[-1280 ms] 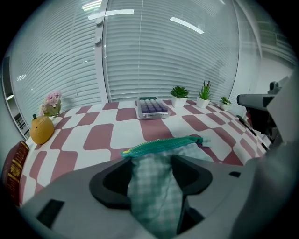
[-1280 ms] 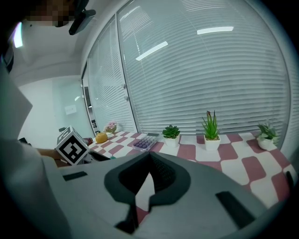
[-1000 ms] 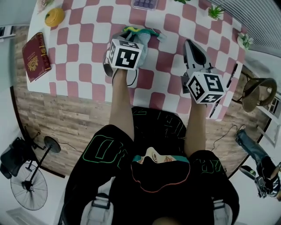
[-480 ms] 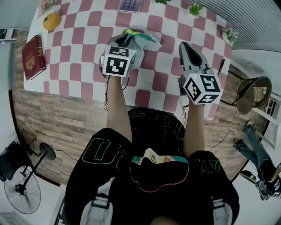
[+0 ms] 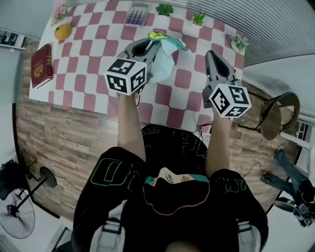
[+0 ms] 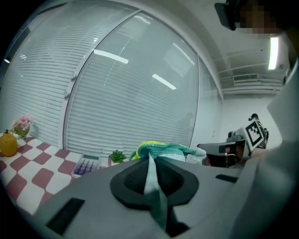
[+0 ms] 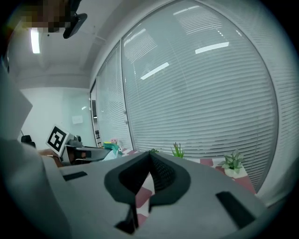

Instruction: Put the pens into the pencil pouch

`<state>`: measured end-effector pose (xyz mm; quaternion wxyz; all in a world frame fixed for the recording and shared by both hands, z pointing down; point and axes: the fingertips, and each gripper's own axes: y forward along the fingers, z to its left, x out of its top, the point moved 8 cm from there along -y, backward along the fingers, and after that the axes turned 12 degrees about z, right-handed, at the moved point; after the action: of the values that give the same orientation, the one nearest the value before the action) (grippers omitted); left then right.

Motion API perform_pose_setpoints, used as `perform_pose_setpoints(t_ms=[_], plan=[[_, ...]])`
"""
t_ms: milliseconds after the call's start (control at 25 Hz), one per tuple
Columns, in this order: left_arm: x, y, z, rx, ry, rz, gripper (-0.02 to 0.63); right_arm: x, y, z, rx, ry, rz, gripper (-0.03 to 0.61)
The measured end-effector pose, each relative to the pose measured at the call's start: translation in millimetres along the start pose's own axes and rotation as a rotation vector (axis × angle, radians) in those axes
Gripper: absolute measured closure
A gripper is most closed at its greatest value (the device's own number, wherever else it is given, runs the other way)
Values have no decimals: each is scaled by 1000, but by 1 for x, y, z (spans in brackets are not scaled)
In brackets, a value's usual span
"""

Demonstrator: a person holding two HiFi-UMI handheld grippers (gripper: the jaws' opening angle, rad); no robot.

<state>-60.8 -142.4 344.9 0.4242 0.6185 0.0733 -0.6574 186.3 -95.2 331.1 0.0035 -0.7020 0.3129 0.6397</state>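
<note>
Left claw (image 6: 150, 161) is clamped on a fold of the pencil pouch (image 6: 164, 150). Its jaws have just been closing and now sit nearly together with teal fabric between them. I see the pouch hanging off its tip over the table (image 5: 93, 54); can't tell if the lower end touches. Right claw (image 7: 149, 158) is closed and empty, over the table's right side, apart from the pouch. Red-and-white check cloth. Calculator (image 5: 136, 15) and small potted plants (image 5: 164, 9) along the far edge, red book (image 5: 42, 65) at left. Wood floor (image 5: 64, 133), slatted blinds (image 6: 140, 93), fan (image 5: 17, 216) lower left.
</note>
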Motion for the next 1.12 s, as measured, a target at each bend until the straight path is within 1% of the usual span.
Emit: perform_pose_setpoints(t_ms=[80, 240, 400, 600, 760, 840, 960, 1000, 1040, 1080, 1120], plan=[[9, -3, -17, -59, 30, -59, 594, 3, -9, -8, 5, 6, -24, 591], [22, -7, -49, -204, 99, -164, 592, 10, -28, -22, 30, 20, -78, 591], [28, -10, -76, -353, 154, -228, 590, 16, -48, -30, 95, 9, -134, 591], [31, -10, -105, -536, 185, -290, 589, 21, -75, -25, 215, -59, -181, 591], [32, -10, -121, -676, 198, -329, 588, 23, -92, -20, 303, -94, -218, 591], [32, -9, -128, -728, 205, -332, 588, 23, -100, -16, 349, -113, -231, 591], [28, -10, -138, -797, 219, -314, 588, 22, -111, -10, 428, -135, -238, 591], [26, -10, -141, -818, 225, -304, 587, 21, -113, -7, 460, -146, -230, 584], [24, -11, -143, -837, 229, -293, 586, 20, -115, -4, 496, -160, -216, 551], [22, -11, -144, -854, 229, -282, 586, 19, -115, 0, 533, -178, -195, 496], [20, -11, -145, -869, 226, -271, 586, 18, -115, 3, 566, -195, -172, 455]])
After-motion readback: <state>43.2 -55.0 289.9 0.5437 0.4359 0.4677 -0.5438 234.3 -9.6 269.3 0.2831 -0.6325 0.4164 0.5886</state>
